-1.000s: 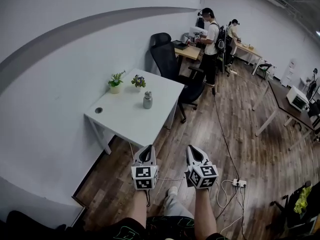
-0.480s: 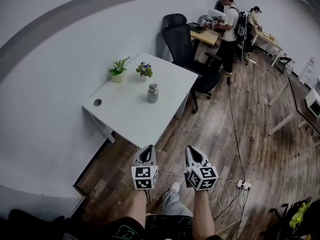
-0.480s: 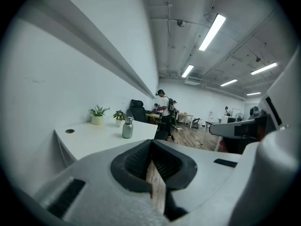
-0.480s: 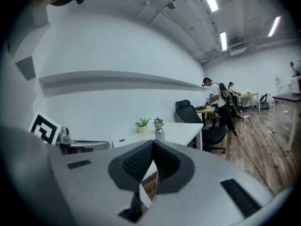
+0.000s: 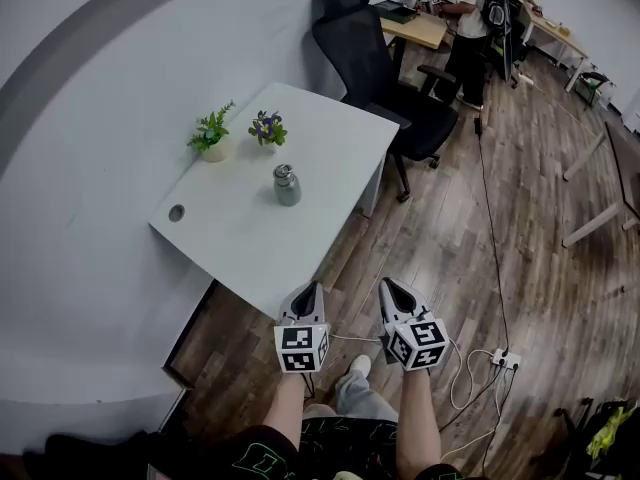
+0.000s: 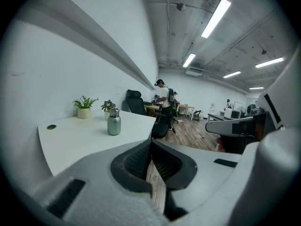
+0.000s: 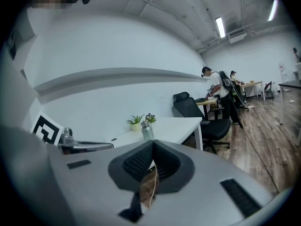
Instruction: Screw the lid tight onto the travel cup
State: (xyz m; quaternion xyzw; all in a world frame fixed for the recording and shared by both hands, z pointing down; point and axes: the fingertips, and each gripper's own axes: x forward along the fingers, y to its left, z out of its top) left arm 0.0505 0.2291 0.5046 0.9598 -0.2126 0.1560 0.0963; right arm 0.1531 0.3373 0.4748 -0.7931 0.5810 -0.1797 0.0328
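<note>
Office w/ wood floor (image 5: 450, 238); white desk (image 5: 325, 133) at 11 o'clock, travel cup (image 5: 287, 187) near its centre, lid (image 5: 285, 172) on top. Left gripper (image 5: 307, 290) & right gripper (image 5: 390, 288) closed on nothing, well short of desk. Prob. approach stage; next: step in, part jaws, steady cup, twist lid.

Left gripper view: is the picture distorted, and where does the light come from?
Left gripper view: strong fisheye with black corners, the grey wall band bows; ceiling strip lights give bright, even light; the travel cup is sharp. Head view: the white table has curved edges too.
</note>
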